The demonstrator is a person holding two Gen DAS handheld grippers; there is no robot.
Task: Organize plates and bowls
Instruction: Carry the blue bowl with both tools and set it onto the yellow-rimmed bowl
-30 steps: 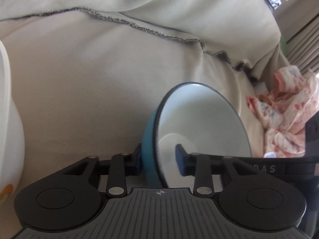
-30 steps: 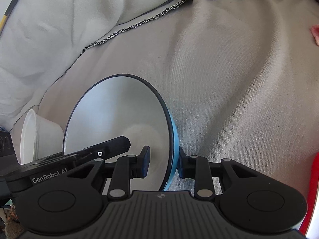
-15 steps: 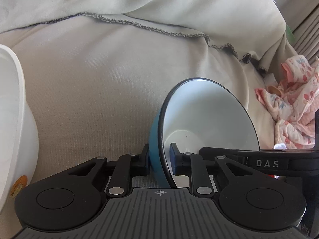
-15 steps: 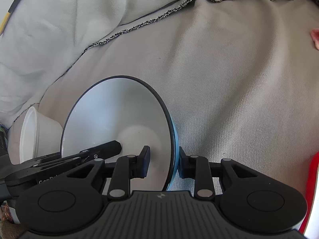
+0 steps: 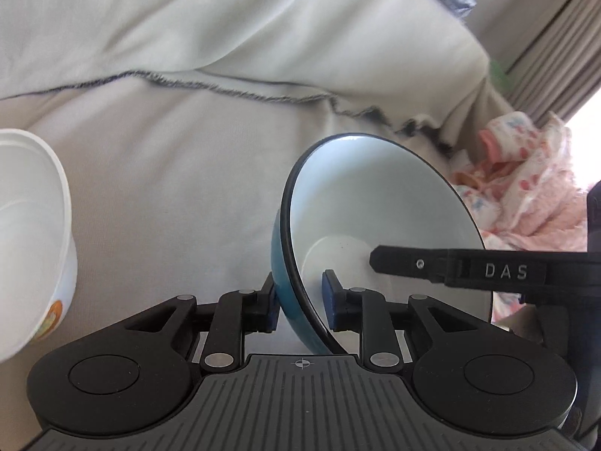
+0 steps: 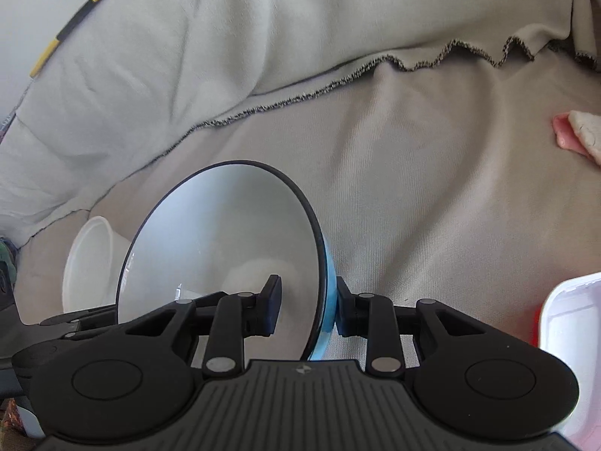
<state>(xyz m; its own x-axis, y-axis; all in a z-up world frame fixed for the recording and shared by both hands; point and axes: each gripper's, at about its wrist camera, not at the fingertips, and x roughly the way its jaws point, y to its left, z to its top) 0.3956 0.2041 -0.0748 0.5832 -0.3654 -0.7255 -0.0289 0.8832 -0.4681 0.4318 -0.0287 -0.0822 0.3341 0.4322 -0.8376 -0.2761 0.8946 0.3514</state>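
change: you've taken the blue bowl up off the grey cover; more cloth shows under it in both wrist views than a second ago, so the lift is under way; placing it is still to do, I'd judge
white tub: at the left edge in the left wrist view, white tub with an orange print low on its side; more of it in frame now than a second ago; it looks empty, though its bottom is cut off by the frame edge
left gripper: left gripper is nearly closed and holds the bowl by its rim; one pad on the blue outside, the other on the white inside; its jaws have just eased slightly wider, wall between them throughout
bowl: tipped on edge, opening facing right in the left view, clear of the cloth; nothing in it; the tip of your other tool reaches across its inside
right gripper: right gripper clamps the opposite rim narrowly; opening unchanged over the last second
far right: white tray with a red edge sits at the lower right corner of the right view, apart from the bowl; contents not visible
next: I'd say keep both grips matched while moving; a two-point rim hold could twist if one hand leads
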